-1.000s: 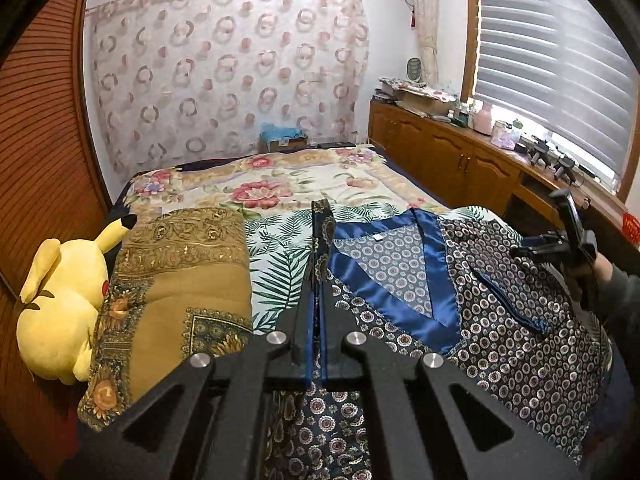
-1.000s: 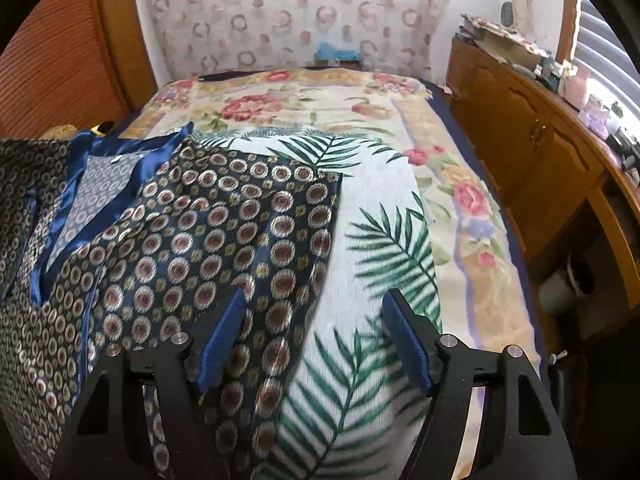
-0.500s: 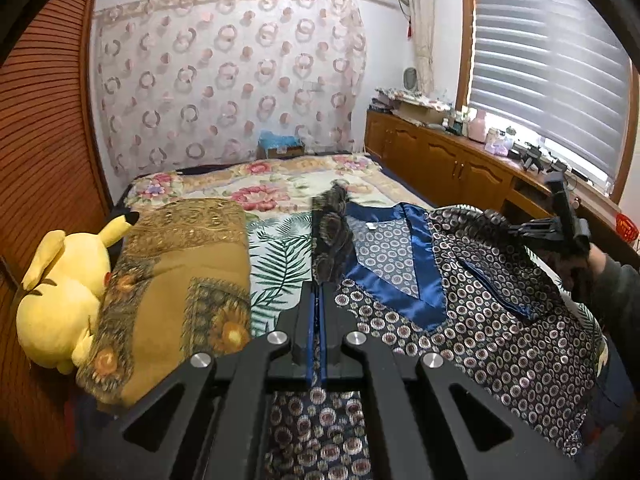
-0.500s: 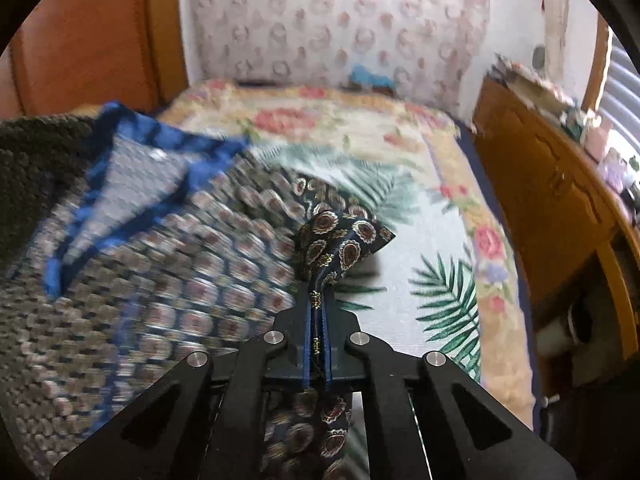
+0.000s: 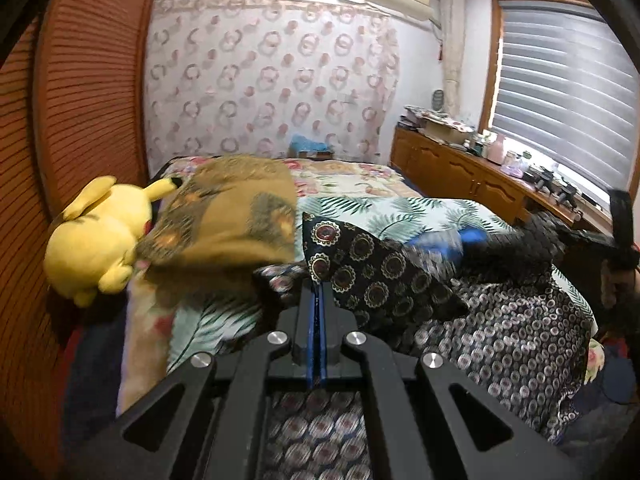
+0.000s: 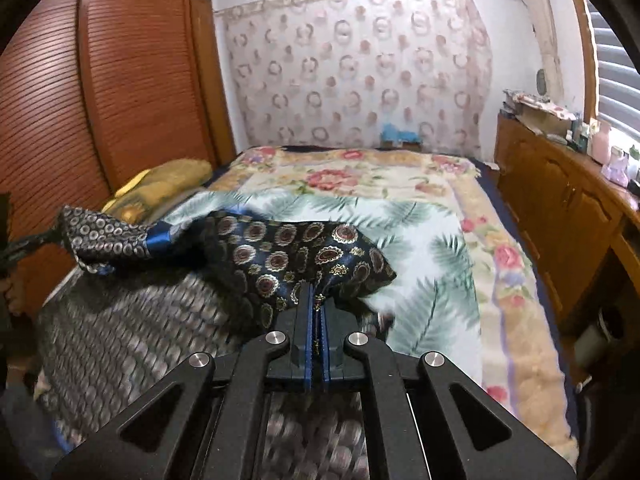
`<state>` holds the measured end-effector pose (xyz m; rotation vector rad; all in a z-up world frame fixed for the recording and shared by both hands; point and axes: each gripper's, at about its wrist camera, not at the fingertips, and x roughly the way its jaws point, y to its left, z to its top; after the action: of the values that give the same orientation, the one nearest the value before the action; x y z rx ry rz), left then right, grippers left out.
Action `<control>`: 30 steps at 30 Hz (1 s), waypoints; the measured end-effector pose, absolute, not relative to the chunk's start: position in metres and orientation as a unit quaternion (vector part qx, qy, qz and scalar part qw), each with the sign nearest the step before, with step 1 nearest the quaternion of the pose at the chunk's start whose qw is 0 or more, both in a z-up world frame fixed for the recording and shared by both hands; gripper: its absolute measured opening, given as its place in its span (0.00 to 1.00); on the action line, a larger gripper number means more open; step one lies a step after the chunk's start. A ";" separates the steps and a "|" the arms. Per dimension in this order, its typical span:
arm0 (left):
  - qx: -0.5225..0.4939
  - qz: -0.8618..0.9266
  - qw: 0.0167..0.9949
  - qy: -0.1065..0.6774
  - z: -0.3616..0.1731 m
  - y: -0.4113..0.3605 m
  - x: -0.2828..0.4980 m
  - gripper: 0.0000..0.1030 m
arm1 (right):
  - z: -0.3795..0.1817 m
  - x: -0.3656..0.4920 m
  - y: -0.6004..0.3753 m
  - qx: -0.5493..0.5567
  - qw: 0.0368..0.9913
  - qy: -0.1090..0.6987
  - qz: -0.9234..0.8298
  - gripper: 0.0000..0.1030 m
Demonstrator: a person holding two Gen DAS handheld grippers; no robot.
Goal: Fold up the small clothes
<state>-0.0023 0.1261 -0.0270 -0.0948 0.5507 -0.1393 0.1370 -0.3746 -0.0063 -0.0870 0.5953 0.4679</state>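
A dark patterned garment (image 5: 500, 328) with blue satin trim (image 5: 440, 240) hangs stretched above the bed, its upper edge lifted. My left gripper (image 5: 316, 292) is shut on one corner of it, and the cloth flares out past the fingertips. In the right wrist view the same garment (image 6: 280, 252) runs leftward from my right gripper (image 6: 316, 296), which is shut on the other corner. The right gripper (image 5: 620, 240) also shows at the far right of the left wrist view, blurred, with a hand behind it. The lower part of the garment drapes over the bed's near edge.
The bed (image 6: 440, 248) has a floral and palm-leaf cover. A folded mustard cloth (image 5: 228, 216) and a yellow plush toy (image 5: 96, 236) lie at its left side. A wooden louvred wardrobe (image 6: 120, 92) stands on the left, a low wooden cabinet (image 6: 560, 200) with clutter on the right.
The right gripper closed on the garment's corner and lifted it. Both grippers drew back toward the near edge of the bed, raising the garment's upper edge off the cover.
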 end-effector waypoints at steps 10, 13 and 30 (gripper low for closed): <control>-0.059 -0.025 0.955 0.290 -0.036 0.146 -0.043 0.00 | -0.023 0.076 -0.398 -0.063 0.917 0.327 0.218 0.00; -0.056 -0.025 0.951 0.304 -0.041 0.149 -0.050 0.00 | -0.031 0.059 -0.403 -0.070 0.912 0.339 0.219 0.00; -0.021 -0.018 0.949 0.313 -0.029 0.162 -0.022 0.41 | -0.025 0.056 -0.413 -0.084 0.914 0.348 0.188 0.30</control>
<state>-0.0220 0.1624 -0.0290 -0.0422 0.6361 -0.0357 0.0564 -0.4130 -0.0254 -0.1724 0.7175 0.3868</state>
